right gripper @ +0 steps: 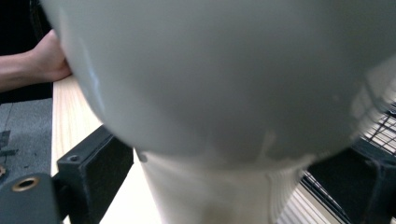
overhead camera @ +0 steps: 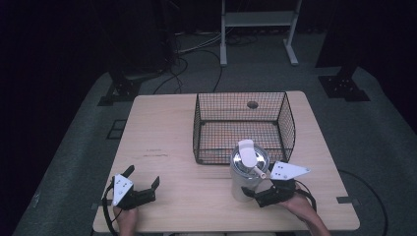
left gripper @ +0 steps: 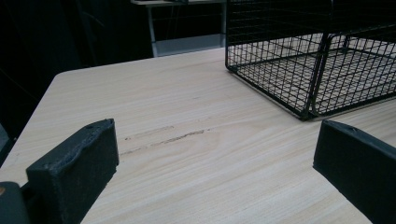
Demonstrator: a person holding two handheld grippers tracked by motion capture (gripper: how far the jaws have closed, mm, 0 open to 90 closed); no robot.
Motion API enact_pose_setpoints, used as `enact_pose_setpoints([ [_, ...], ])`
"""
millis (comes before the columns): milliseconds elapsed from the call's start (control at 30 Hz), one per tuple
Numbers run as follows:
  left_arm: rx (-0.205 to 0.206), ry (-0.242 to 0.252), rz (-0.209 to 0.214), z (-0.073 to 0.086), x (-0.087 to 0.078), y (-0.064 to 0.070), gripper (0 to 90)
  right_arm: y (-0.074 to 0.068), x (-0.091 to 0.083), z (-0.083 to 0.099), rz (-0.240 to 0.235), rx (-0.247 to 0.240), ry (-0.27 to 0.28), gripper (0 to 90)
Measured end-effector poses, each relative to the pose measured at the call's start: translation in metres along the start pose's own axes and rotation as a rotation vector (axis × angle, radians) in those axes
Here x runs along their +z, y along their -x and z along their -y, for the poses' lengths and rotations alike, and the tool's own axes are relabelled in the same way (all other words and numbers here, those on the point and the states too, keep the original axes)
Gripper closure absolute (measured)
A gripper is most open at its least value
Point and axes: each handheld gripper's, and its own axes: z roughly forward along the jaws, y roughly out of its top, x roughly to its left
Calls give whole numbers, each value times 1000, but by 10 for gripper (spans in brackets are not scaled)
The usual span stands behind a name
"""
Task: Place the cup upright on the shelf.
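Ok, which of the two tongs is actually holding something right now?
The right tongs, at the table's near right: their jaws clamp the base of the tall white lidded container. The left tongs sit open over bare wood.

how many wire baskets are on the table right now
1: a black wire basket toward the table's far side, just beyond the white container in the right gripper.

Dim room, dark all round. Grey carpet floor with black cables snaking across it, a white metal frame at the back. Pale wooden tabletop, lit from above, standing mid-floor between black stand bases.
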Motion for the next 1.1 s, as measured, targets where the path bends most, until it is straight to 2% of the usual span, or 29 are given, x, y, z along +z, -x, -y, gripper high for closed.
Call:
enact_pose_setpoints([
  [367, 0, 2, 2, 0, 0, 0, 0, 0, 7, 3, 4, -7, 60, 78],
  [1100, -3, 2, 3, 0, 0, -1, 0, 1, 9, 4, -4, -4, 93, 90],
])
